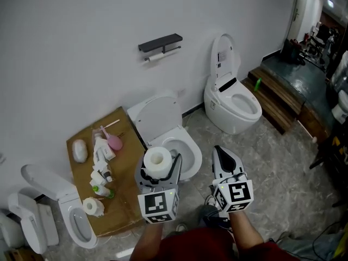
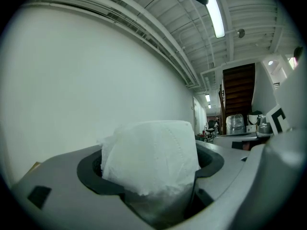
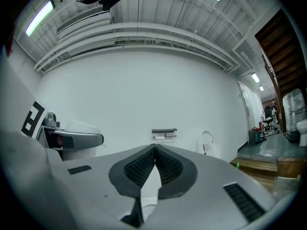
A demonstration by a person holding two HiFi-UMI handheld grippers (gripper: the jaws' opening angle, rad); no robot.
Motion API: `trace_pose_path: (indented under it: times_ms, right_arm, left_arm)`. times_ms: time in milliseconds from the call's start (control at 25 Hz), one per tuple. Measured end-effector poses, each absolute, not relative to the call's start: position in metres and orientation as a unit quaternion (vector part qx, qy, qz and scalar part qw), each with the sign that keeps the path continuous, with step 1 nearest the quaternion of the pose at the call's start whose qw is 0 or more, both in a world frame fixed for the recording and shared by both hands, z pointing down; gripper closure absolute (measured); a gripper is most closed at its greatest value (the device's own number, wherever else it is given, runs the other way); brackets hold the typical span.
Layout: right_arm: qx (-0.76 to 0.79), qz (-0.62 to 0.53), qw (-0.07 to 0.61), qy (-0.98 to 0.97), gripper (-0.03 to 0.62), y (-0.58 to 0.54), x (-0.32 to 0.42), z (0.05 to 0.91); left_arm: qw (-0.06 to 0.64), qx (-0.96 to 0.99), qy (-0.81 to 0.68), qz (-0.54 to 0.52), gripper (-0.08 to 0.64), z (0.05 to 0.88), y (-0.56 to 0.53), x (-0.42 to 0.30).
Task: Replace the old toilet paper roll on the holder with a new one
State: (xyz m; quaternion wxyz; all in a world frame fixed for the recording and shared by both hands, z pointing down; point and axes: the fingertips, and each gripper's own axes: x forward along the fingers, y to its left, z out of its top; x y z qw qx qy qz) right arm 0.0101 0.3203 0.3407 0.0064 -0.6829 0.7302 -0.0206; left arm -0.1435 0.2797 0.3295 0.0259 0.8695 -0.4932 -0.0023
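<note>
My left gripper point(image 1: 158, 162) is shut on a full white toilet paper roll point(image 1: 157, 160), held upright with its core hole facing up; in the left gripper view the roll point(image 2: 149, 159) fills the space between the jaws. My right gripper point(image 1: 220, 155) is shut with nothing in it, its pads point(image 3: 165, 166) pressed together. A black wall holder point(image 1: 160, 43) with a thin old roll point(image 1: 157, 57) under its shelf hangs on the white wall ahead, and in the right gripper view the holder point(image 3: 164, 131) appears small and far off.
An open white toilet point(image 1: 168, 140) stands on the floor below the holder and another toilet point(image 1: 231, 94) to its right. A cardboard sheet point(image 1: 128, 205) at left carries bottles, a pink brush and a spare roll point(image 1: 93, 206). Wooden steps point(image 1: 277, 99) lie at right.
</note>
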Motion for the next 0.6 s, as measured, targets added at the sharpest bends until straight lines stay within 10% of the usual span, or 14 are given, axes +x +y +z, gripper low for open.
trace_pose_path:
  times_ms: [600]
  right_arm:
    - [-0.63, -0.03, 0.001, 0.776, 0.575, 0.189, 0.147, 0.342]
  left_arm:
    - [0.021, 0.834, -0.552, 0.006, 0.11, 0.325, 0.164, -0.011]
